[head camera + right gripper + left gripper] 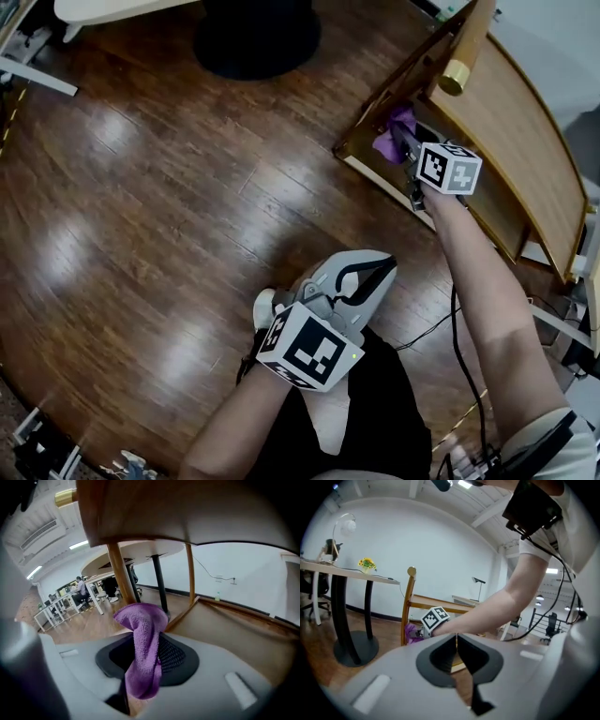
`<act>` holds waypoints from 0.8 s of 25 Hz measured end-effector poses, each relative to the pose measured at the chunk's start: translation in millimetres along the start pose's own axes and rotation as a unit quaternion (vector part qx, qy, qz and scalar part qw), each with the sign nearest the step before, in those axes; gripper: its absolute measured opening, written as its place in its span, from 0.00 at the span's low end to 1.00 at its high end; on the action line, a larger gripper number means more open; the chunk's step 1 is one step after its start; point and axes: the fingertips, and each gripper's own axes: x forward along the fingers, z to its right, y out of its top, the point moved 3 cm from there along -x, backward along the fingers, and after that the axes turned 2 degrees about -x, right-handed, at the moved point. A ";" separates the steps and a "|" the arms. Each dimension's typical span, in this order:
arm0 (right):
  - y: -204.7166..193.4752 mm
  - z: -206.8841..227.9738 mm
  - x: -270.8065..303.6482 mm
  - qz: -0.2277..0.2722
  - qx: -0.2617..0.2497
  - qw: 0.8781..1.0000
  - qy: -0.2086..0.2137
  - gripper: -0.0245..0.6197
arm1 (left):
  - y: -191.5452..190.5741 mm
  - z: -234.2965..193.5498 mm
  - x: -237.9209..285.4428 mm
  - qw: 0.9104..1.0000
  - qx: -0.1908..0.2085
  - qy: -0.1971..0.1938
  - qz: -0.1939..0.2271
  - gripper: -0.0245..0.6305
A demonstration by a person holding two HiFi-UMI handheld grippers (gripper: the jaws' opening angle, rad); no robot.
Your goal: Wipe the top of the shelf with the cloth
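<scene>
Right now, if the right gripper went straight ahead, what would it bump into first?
Most likely the light-brown wooden upright post of the shelf, standing just behind the purple terry cloth pinched in the right gripper. The cloth would touch before the jaws; depth is unclear.

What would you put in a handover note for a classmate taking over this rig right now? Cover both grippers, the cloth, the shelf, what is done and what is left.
Left gripper: jaws together, nothing between them, held back near the person's body.
Right gripper: shut on the purple cloth, which hangs bunched from the jaws.
Position: the cloth is at the shelf's front corner, below the top board and over a lower shelf, not on the top.
Done: cloth is in hand. The pictures do not show whether any of the top has been wiped.
Left: probably lift the cloth onto the top board and wipe across it.
</scene>
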 end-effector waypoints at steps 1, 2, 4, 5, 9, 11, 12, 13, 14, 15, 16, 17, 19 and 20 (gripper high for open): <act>-1.8 -0.1 5.8 -0.003 -0.007 1.000 0.003 0.23 | -1.9 -0.9 0.6 1.000 -0.002 0.002 -0.003 0.07; -4.4 -0.3 10.5 -0.007 -0.013 1.000 0.005 0.23 | -3.7 -1.5 1.9 1.000 -0.004 0.002 -0.007 0.07; -7.3 5.5 14.1 -0.010 -0.021 1.000 0.000 0.23 | -6.6 -1.3 7.1 1.000 -0.004 -0.001 -0.014 0.07; -9.0 11.3 12.7 -0.011 -0.027 1.000 -0.006 0.23 | -8.0 -0.3 10.9 1.000 -0.005 -0.004 -0.017 0.07; -25.8 34.0 -5.9 -0.020 -0.031 0.999 -0.029 0.23 | -8.2 3.1 28.1 0.999 -0.007 -0.025 -0.025 0.07; -35.4 49.2 -20.6 -0.018 -0.018 0.999 -0.045 0.23 | -6.8 9.0 39.0 0.999 -0.001 -0.040 -0.029 0.07; -40.6 58.1 -28.9 -0.018 -0.014 0.998 -0.053 0.23 | -6.7 13.5 44.7 0.998 0.003 -0.048 -0.032 0.07; -46.1 67.3 -37.7 -0.018 -0.010 0.998 -0.061 0.23 | -6.5 18.4 50.1 0.998 0.008 -0.057 -0.035 0.07; -52.0 76.5 -47.1 -0.018 -0.005 0.997 -0.068 0.23 | -6.0 23.3 55.3 0.997 0.012 -0.067 -0.038 0.07; -58.1 85.9 -57.2 -0.018 0.003 0.997 -0.076 0.23 | -5.5 27.9 60.3 0.996 0.015 -0.075 -0.042 0.07; -64.6 95.8 -68.0 -0.018 0.011 0.996 -0.085 0.23 | -4.9 32.4 65.3 0.995 0.016 -0.083 -0.045 0.07; -71.7 106.3 -79.4 -0.017 0.020 0.995 -0.095 0.23 | -4.4 36.9 70.5 0.995 0.017 -0.090 -0.047 0.07; -86.9 129.4 -104.2 -0.018 0.038 0.992 -0.115 0.23 | -3.4 46.0 81.7 0.993 0.020 -0.104 -0.051 0.07; -95.1 142.0 -117.7 -0.019 0.048 0.991 -0.126 0.23 | -2.9 50.8 87.3 0.992 0.022 -0.112 -0.054 0.07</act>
